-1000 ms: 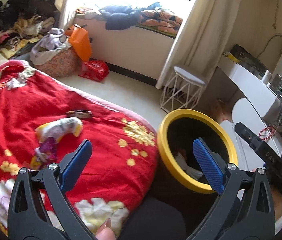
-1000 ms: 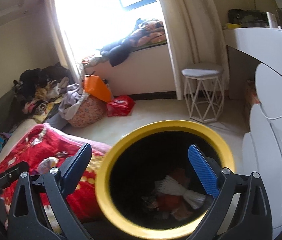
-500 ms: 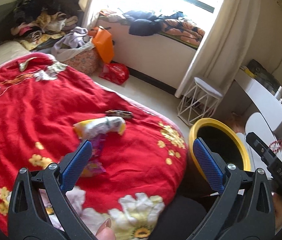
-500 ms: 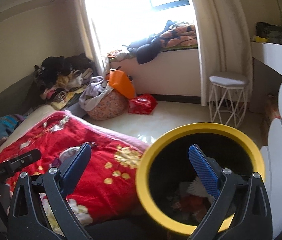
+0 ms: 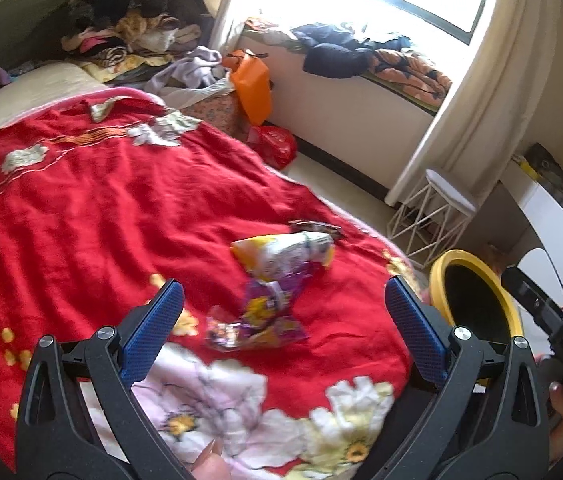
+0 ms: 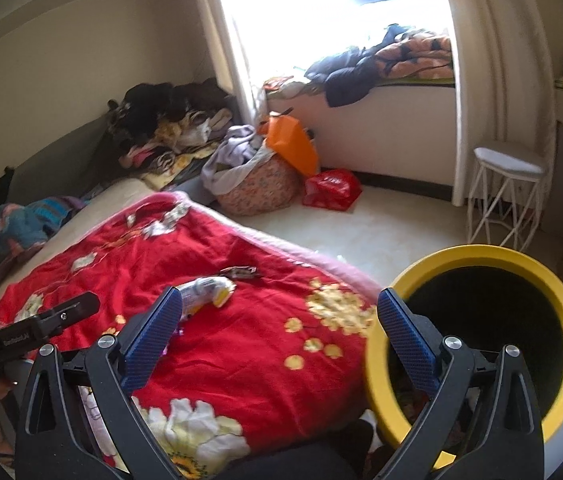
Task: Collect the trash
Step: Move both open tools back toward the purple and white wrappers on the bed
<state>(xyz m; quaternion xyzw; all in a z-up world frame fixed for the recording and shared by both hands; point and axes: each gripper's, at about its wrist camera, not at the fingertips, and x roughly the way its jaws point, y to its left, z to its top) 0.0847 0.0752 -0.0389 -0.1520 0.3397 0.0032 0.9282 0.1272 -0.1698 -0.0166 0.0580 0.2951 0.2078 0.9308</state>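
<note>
Snack wrappers lie on a red flowered blanket (image 5: 81, 208): a white-and-yellow bag (image 5: 281, 252), a purple wrapper (image 5: 261, 312) below it, and a small dark wrapper (image 5: 315, 227) beyond. My left gripper (image 5: 281, 328) hovers open just short of the purple wrapper, nothing between its fingers. A yellow-rimmed black bin (image 6: 481, 340) stands beside the bed; it shows at the right edge as the bin (image 5: 477, 304) in the left wrist view. My right gripper (image 6: 277, 336) is open and empty, between the bed and the bin. The white-and-yellow bag (image 6: 205, 290) and dark wrapper (image 6: 241, 271) also show there.
A white wire stool (image 6: 505, 196) stands by the curtain. A red plastic bag (image 6: 331, 190), an orange bag (image 6: 293, 144) and a basket of clothes (image 6: 257, 188) sit on the floor under the window. Clothes are piled at the bed's far corner (image 5: 121, 28). A white desk (image 5: 553, 216) is at right.
Both grippers have swung left, away from the bin and toward the bed. The wrappers now sit between the left gripper's fingers in view; the bin has slid to the right edge.
</note>
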